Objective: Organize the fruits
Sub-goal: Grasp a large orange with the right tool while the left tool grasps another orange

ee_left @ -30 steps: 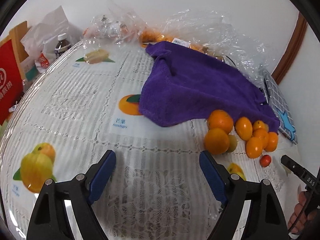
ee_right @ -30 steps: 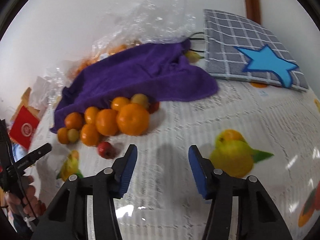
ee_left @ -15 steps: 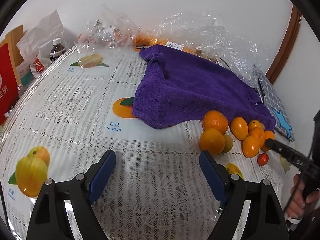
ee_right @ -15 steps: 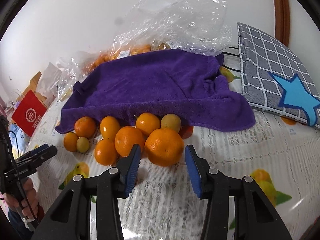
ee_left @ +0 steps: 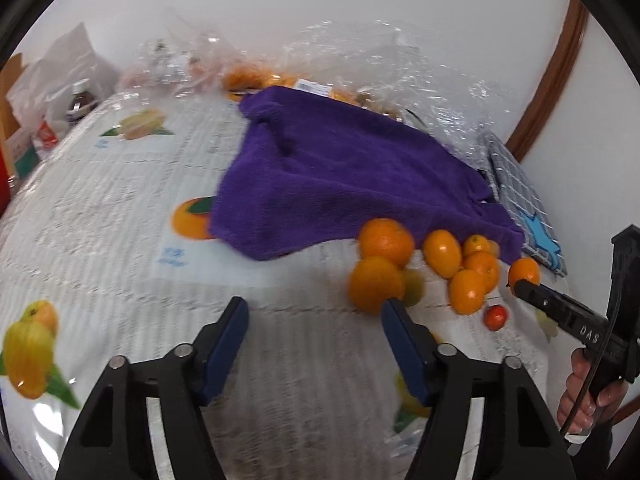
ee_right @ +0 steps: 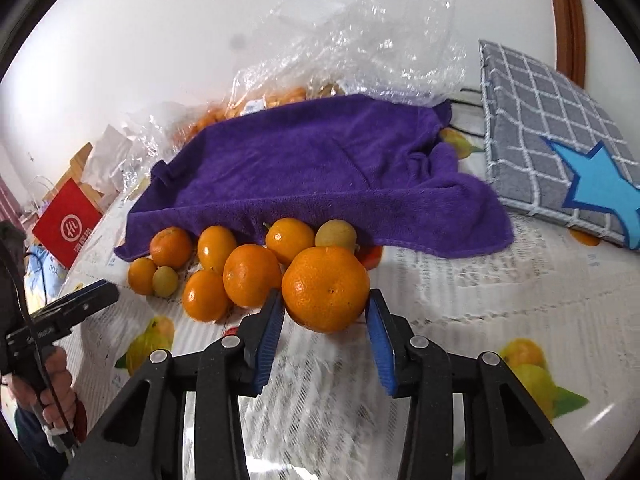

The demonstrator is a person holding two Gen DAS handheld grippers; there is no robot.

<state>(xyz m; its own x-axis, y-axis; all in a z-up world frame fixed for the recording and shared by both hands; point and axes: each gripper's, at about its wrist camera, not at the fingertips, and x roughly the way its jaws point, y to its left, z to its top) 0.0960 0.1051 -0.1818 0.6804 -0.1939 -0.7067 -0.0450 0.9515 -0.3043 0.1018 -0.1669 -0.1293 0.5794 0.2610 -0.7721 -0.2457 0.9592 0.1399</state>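
Several oranges and small yellow-green fruits lie in a pile at the front edge of a purple towel (ee_right: 320,168). The largest orange (ee_right: 326,288) sits just at my right gripper's (ee_right: 325,312) open blue fingertips, partly between them. The jaws are not closed on it. My left gripper (ee_left: 314,320) is open and empty over the tablecloth, with the pile (ee_left: 424,268) ahead to its right. A small red fruit (ee_left: 496,317) lies by the pile. The right gripper shows at the right edge of the left wrist view (ee_left: 568,316).
A grey checked cushion with a blue star (ee_right: 560,160) lies right of the towel. Clear plastic bags with more oranges (ee_right: 280,96) sit behind it by the wall. A red box (ee_right: 66,226), a bottle (ee_left: 82,104) and bags stand at the far left table edge.
My right gripper has moved forward and down to the pile until the large orange sits at its fingertips. My left gripper has shifted closer toward the fruit pile.
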